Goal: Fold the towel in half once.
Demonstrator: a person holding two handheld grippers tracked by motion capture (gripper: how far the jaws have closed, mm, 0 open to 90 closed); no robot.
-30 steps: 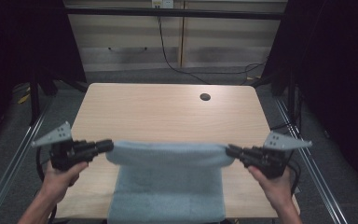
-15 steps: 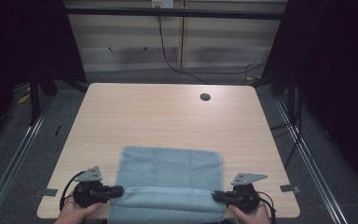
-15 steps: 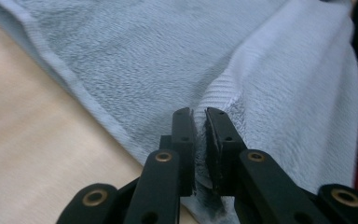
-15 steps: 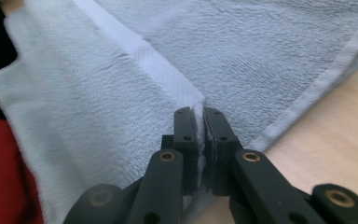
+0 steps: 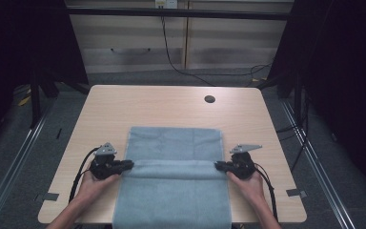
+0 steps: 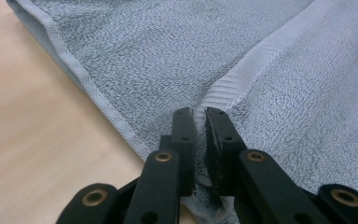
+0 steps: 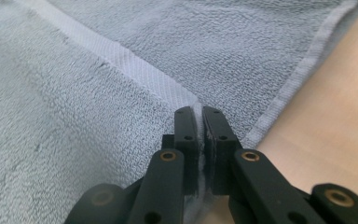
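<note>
A grey-blue towel (image 5: 174, 176) lies on the wooden table (image 5: 171, 107), and its near part hangs over the front edge. My left gripper (image 5: 129, 165) is shut on the towel's left corner (image 6: 200, 112), low over the table. My right gripper (image 5: 218, 166) is shut on the opposite corner (image 7: 199, 109). Between them the towel's hemmed edge (image 5: 174, 163) lies folded across the middle of the cloth. In the left gripper view the woven hem band (image 6: 256, 63) runs away from the jaws. In the right gripper view the hem band (image 7: 121, 58) does the same.
A round cable hole (image 5: 209, 99) sits in the table near its far right. Bare wood lies beyond the towel and on both sides. Cables (image 5: 171, 52) hang behind the table in front of a cabinet. Metal rails (image 5: 16, 152) run along the floor on either side.
Both grippers came down from above the table with the towel's edge stretched between them. The raised edge now lies folded flat over the towel's middle, a little farther from me than half a second ago.
</note>
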